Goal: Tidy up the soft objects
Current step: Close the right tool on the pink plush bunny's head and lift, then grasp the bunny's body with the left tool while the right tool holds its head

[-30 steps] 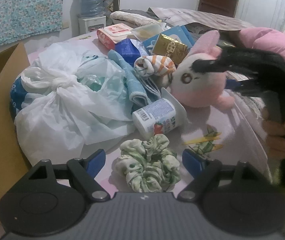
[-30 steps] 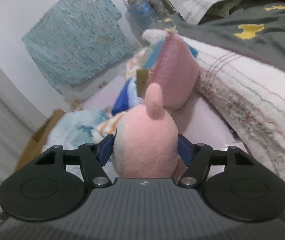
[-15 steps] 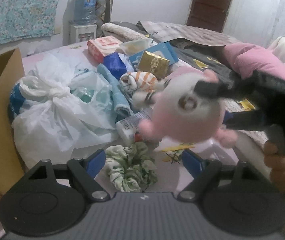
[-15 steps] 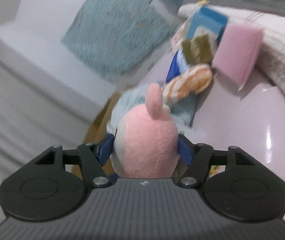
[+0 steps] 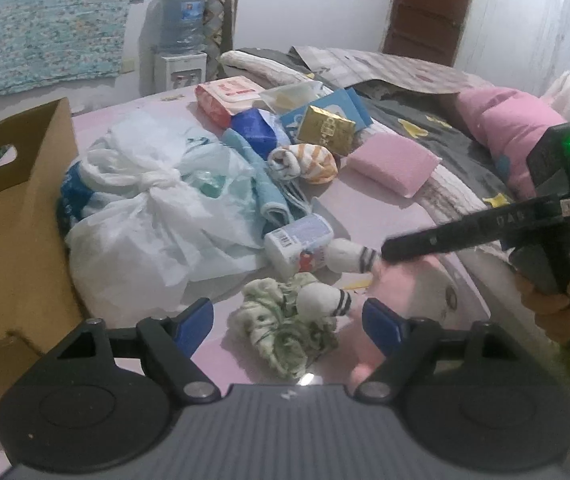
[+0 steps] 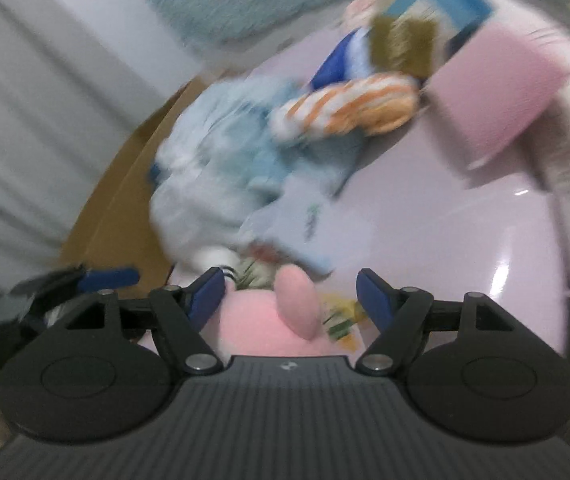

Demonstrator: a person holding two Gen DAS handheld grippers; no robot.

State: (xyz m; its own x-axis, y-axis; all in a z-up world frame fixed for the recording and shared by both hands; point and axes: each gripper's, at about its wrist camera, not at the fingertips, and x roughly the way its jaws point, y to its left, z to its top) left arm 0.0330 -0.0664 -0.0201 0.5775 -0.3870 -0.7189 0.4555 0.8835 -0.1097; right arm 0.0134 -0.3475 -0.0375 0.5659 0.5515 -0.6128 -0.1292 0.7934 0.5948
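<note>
The pink plush bunny [image 5: 413, 280] lies low on the pink table beside my left gripper [image 5: 288, 317], its white striped feet over the green floral scrunchie [image 5: 281, 332]. My left gripper is open and empty, straddling the scrunchie. My right gripper [image 6: 287, 286] is open; its jaws stand wide apart and the bunny [image 6: 269, 320] sits below them, loose. The right gripper also shows in the left wrist view [image 5: 385, 250]. An orange-striped rolled cloth [image 5: 305, 160], a pink sponge [image 5: 393, 162] and a blue towel [image 5: 269, 196] lie farther back.
A cardboard box [image 5: 9, 200] stands at the left. A knotted white plastic bag [image 5: 145, 216] lies beside it. A yoghurt cup [image 5: 299, 242], tissue packs [image 5: 225, 96] and a gold packet [image 5: 327, 130] crowd the middle. Blankets and a pink pillow [image 5: 505, 128] lie at the right.
My right gripper carried the bunny down and toward the left gripper, then opened and let it go. The view swung down; the left gripper pulled back slightly.
</note>
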